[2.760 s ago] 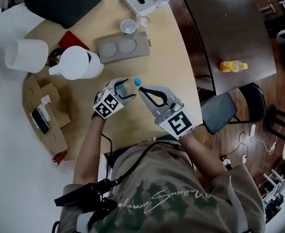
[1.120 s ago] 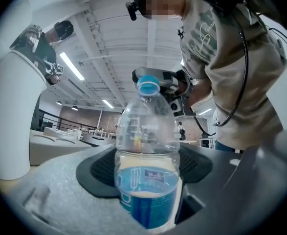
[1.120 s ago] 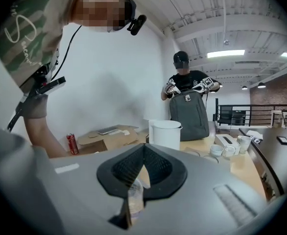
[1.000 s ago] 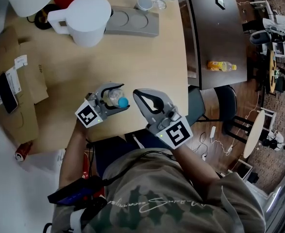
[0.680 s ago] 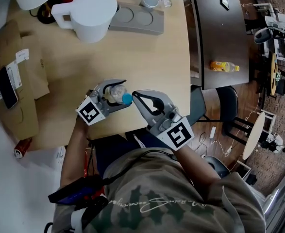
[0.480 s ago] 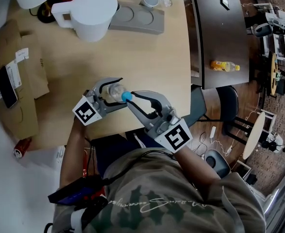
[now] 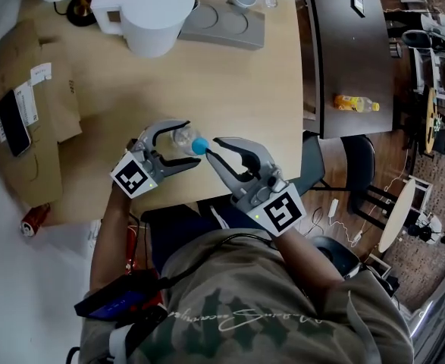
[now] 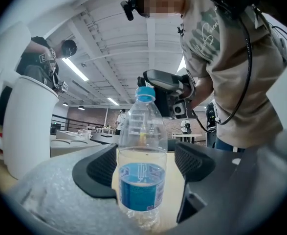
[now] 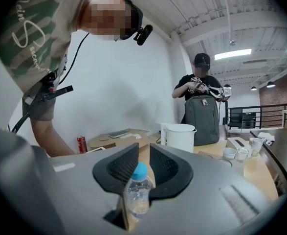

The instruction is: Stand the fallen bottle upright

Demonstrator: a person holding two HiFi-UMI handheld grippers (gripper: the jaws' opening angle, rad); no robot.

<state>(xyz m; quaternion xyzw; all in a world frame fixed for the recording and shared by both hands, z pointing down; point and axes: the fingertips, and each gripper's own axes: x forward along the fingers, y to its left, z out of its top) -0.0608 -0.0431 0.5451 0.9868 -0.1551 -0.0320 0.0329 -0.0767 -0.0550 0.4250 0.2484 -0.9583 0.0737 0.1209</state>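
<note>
Grey left gripper (image 7: 192,142), lower centre: jaws wide, just been opening | clear bottle (image 7: 183,136) with blue cap (image 7: 199,145) stands upright on the wooden table (image 7: 222,74) between those jaws, a gap beside it | right gripper (image 7: 211,147), just right of the cap: jaws narrow, gripping nothing.

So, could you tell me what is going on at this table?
A person with a gripper in each hand is setting a water bottle upright. It stands on the table between the jaws of the left gripper, which have just been opening and stand open around it. The right gripper sits by the blue cap, jaws nearly together.
</note>
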